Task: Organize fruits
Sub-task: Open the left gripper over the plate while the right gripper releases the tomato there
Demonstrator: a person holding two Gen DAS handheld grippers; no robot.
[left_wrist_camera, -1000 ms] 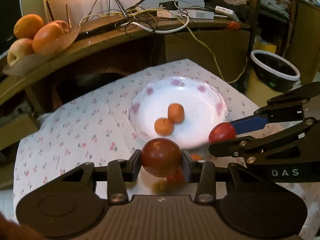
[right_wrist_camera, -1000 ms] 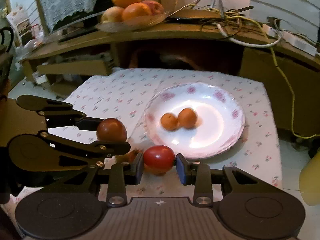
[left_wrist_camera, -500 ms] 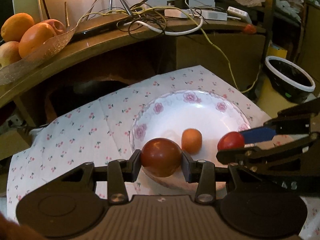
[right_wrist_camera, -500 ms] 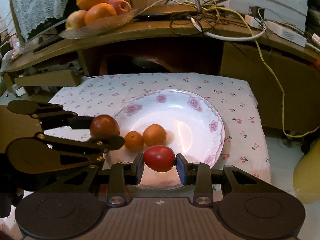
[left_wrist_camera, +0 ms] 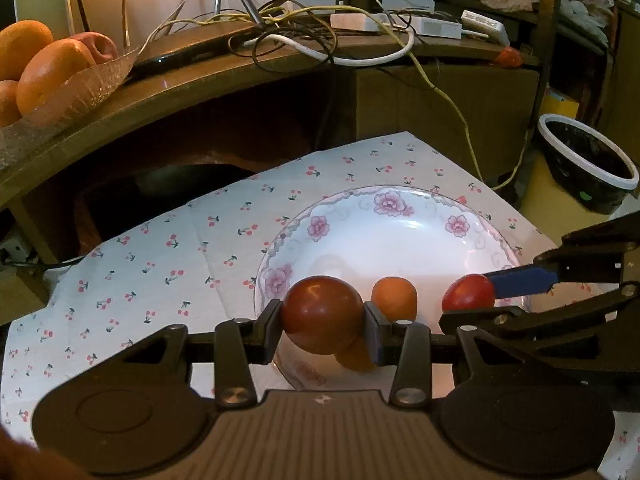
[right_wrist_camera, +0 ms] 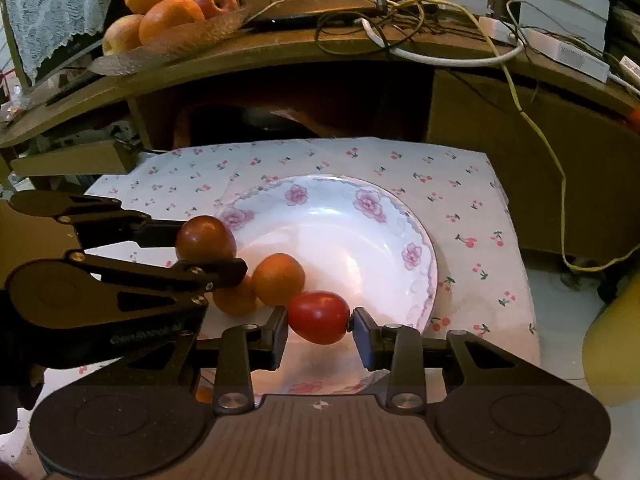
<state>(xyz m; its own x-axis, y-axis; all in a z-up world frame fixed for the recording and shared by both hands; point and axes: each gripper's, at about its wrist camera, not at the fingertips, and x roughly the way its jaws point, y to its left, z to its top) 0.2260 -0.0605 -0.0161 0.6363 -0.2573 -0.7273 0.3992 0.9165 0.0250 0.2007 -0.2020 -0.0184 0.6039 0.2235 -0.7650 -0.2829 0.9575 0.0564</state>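
Note:
My left gripper is shut on a dark red tomato and holds it over the near left rim of the white floral plate. My right gripper is shut on a bright red tomato over the plate's near edge. Two small orange fruits lie in the plate: one in full view, the other partly behind the left gripper's finger. In the left wrist view one orange fruit shows beside the dark tomato, and the right gripper's tomato is at the right.
The plate sits on a cherry-print cloth. A wooden shelf behind holds a glass dish of oranges and apples and tangled cables. A dark bowl with white rim stands on the floor at right.
Both grippers have moved forward with their tomatoes, from short of the plate to over its near part. Both stay shut.

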